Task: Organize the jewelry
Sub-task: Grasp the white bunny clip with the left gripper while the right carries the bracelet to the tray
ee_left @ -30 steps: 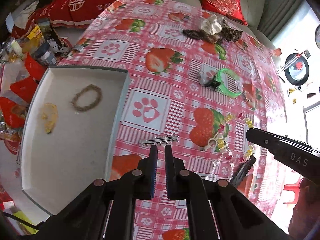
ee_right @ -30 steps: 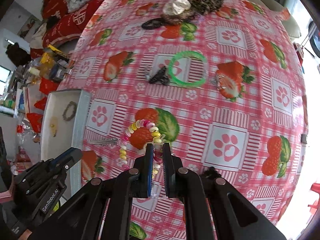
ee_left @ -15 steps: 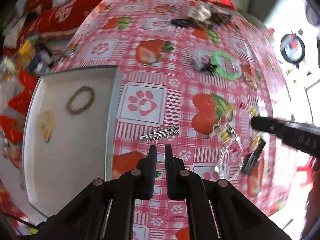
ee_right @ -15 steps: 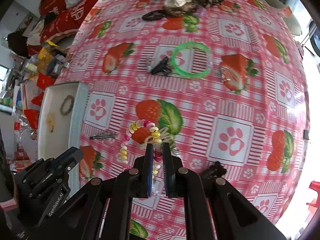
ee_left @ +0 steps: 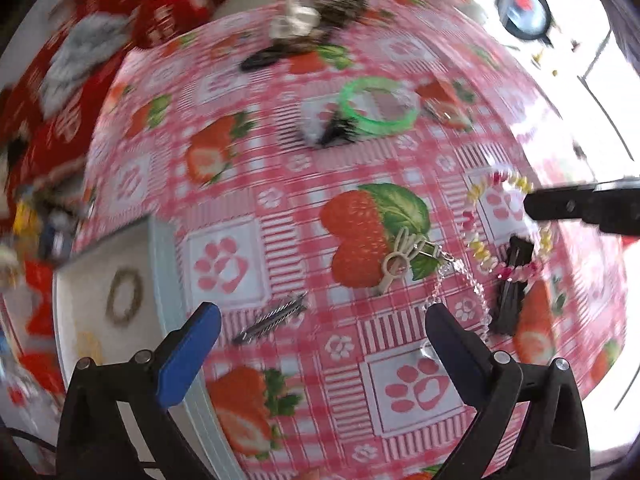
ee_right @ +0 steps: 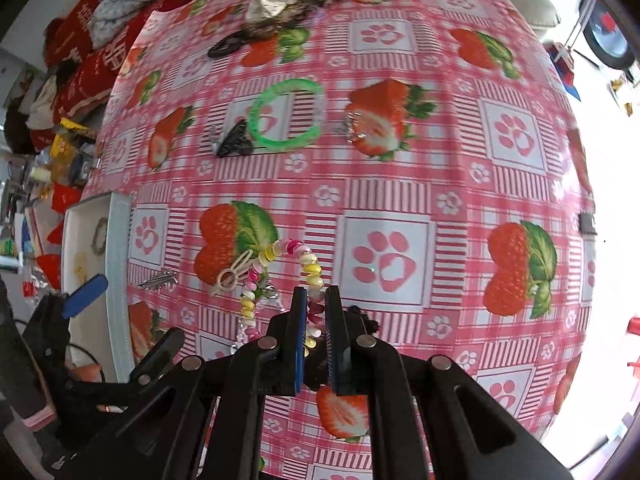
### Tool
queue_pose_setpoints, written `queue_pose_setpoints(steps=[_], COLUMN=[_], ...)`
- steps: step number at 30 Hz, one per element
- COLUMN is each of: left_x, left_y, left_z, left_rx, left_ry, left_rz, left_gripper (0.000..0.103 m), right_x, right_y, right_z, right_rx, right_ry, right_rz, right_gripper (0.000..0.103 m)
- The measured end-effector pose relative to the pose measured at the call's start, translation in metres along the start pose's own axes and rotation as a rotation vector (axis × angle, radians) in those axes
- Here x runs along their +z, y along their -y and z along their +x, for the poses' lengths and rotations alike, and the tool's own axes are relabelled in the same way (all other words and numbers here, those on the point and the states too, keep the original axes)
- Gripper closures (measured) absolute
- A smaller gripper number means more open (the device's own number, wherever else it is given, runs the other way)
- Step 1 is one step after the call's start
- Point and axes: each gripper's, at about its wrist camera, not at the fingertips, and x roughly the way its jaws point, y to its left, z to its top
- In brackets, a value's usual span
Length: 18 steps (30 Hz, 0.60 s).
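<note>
My left gripper (ee_left: 320, 314) hangs over the strawberry tablecloth with its jaws opening wide. A silver hair clip (ee_left: 272, 316) lies on the cloth between its fingers, untouched by the pads. My right gripper (ee_right: 316, 294) is shut on a pink and yellow beaded bracelet (ee_right: 310, 268), whose beads show in the slit between its fingers. That bracelet (ee_left: 504, 232) lies to the right in the left wrist view. The white tray (ee_left: 168, 280) at the left holds a brown bracelet (ee_left: 124, 296) and a yellow piece (ee_left: 90, 346).
A cream bunny clip (ee_left: 400, 260), a clear bead chain (ee_left: 468, 280) and a black clip (ee_left: 512, 292) lie near the beaded bracelet. Farther back are a green bangle (ee_right: 286, 114), a black claw clip (ee_right: 236, 142) and a heap of hair ties (ee_right: 280, 0). Clutter lies beyond the left edge.
The left jaws have gone from shut to wide open, and that gripper has rolled and shifted over the silver clip. The right gripper has drawn the beaded bracelet rightward off the strawberry print.
</note>
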Motion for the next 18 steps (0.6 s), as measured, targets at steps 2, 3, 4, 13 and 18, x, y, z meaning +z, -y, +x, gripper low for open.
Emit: queue_pose_setpoints(steps=[2,3,4,13,18], left_x=[0.007,0.01,0.012,0.029,0.034], left_y=[0.008,0.012,0.015,0.029,0.034], left_z=[0.008,0.013,0.016,0.039,0.052], left_rx=[-0.012,-0.029,-0.041,-0.162,-0.19], left_ry=[-0.005,-0.006,-0.01,-0.062,-0.103], left_rz=[0.062,0.099,0.122,0.16,0.171], left_gripper=[0.0,0.003,0.008,0.017,0.038], right_x=[-0.001,-0.002,-0.003,-0.01,-0.012], right_y=[0.005,0.008,0.01,0.033,0.041], right_z=[-0.001,-0.002,-0.002,-0.006,-0.006], right_rx=[0.003,0.004,0.006,0.011,0.008], right_ry=[0.003,0.005,0.007,0.015,0.017], right_rz=[0.014,0.02,0.028,0.084,0.103], right_gripper=[0.094,0.094,0.094,0.094,0.094])
